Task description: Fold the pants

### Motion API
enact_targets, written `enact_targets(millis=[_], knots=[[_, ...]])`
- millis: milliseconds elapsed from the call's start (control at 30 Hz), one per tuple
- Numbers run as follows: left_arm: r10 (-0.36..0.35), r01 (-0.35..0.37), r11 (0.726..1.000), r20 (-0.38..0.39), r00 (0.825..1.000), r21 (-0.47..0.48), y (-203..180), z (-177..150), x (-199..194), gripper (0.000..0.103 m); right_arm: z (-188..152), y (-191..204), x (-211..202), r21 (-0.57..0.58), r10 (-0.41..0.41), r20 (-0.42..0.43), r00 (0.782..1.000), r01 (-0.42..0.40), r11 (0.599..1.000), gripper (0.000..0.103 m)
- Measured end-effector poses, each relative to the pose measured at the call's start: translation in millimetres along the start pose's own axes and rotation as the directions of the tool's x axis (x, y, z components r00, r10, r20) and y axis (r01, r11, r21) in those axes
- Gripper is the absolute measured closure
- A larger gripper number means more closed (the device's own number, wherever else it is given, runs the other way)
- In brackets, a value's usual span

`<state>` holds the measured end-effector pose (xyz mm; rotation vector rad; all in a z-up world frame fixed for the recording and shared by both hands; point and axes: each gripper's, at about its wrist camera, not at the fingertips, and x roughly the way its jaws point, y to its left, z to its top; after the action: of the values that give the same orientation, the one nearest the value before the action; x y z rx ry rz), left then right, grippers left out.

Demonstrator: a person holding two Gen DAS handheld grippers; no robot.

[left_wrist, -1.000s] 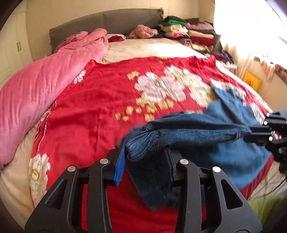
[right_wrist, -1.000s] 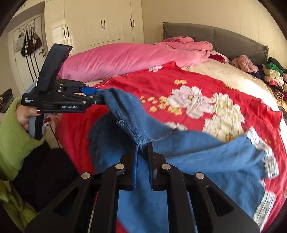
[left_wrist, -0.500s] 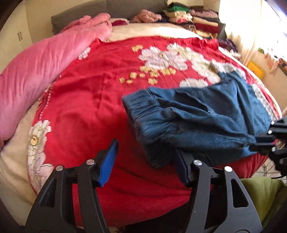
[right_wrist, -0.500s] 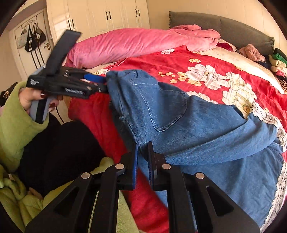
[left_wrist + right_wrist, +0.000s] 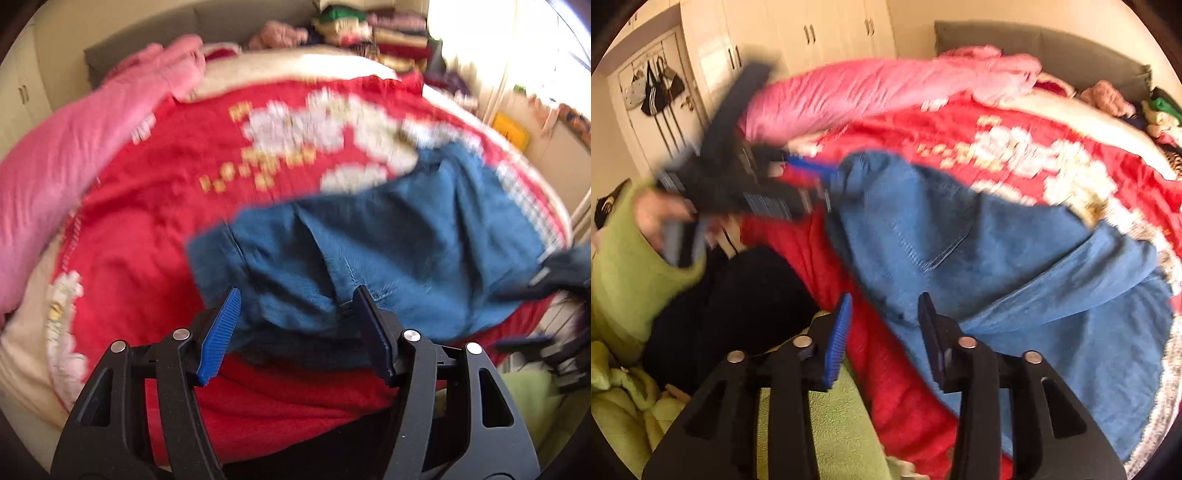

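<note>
The blue denim pants [image 5: 388, 251] lie on the red flowered blanket [image 5: 155, 206] at the near edge of the bed, waistband toward me, a back pocket facing up in the right wrist view [image 5: 923, 236]. My left gripper [image 5: 295, 321] is open, its jaws on either side of the waistband edge without holding it. My right gripper [image 5: 884, 328] is open just in front of the pants' near edge. The left gripper also shows in the right wrist view [image 5: 809, 181], at the waistband corner. Both views are motion-blurred.
A pink duvet [image 5: 74, 147] lies along the left side of the bed. Stacked folded clothes [image 5: 369, 33] sit by the grey headboard. White wardrobes [image 5: 798, 40] stand behind. My green sleeve [image 5: 631, 258] and dark trousers are at the bed's near edge.
A second ago both grippers were shut on the pants, holding them up. The left let go half a second ago, then the right opened. The pants now lie on the blanket.
</note>
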<state>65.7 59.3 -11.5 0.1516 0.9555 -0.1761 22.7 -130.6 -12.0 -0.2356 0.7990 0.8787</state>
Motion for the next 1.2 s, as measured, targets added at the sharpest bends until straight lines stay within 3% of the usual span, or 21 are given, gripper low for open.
enact_targets(millis=[67, 167, 267, 300, 367, 567, 700, 833, 967, 1200], knots=[[0.02, -0.02, 1.0, -0.03, 0.999, -0.004, 1, -8, 15, 0.048, 3, -6, -5, 0.025, -0.025, 0.038, 0.999, 0.024, 0.999, 0.052], [0.031, -0.031, 0.999, -0.023, 0.999, -0.005, 3, -10, 19, 0.039, 9, -12, 9, 0.059, -0.032, 0.025, 0.999, 0.03, 0.998, 0.051], [0.039, -0.041, 0.999, -0.038, 0.999, -0.029, 9, -14, 26, 0.029, 5, -18, 38, 0.086, -0.069, -0.093, 0.993, 0.077, 0.993, 0.041], [0.022, -0.024, 0.999, -0.049, 0.999, -0.049, 13, -15, 28, 0.028, -2, -22, 53, 0.1, -0.091, -0.166, 0.982, 0.109, 0.989, 0.041], [-0.019, 0.015, 0.996, -0.048, 0.999, -0.084, 19, -16, 28, 0.028, -13, -28, 64, 0.121, -0.092, -0.22, 0.971, 0.121, 0.985, 0.041], [0.039, -0.032, 0.993, 0.056, 0.998, -0.11, 25, -12, -5, 0.028, -10, -32, 26, 0.18, -0.059, -0.137, 0.989, 0.083, 0.98, 0.041], [0.096, -0.071, 0.981, 0.14, 0.986, -0.178, 34, -8, -40, 0.028, -11, -55, -16, 0.245, -0.139, -0.052, 0.989, 0.148, 0.958, 0.041], [0.093, -0.058, 0.98, 0.178, 0.98, -0.191, 29, -4, -62, 0.024, -14, -74, -50, 0.311, -0.211, 0.009, 0.977, 0.198, 0.929, 0.04], [0.036, -0.004, 0.988, 0.199, 0.979, -0.156, 6, 6, -69, 0.022, -16, -93, -79, 0.351, -0.291, 0.058, 0.955, 0.253, 0.901, 0.04], [-0.132, 0.143, 0.989, 0.183, 0.974, -0.046, -58, 30, -61, 0.022, -26, -119, -124, 0.414, -0.391, 0.121, 0.913, 0.311, 0.855, 0.04]])
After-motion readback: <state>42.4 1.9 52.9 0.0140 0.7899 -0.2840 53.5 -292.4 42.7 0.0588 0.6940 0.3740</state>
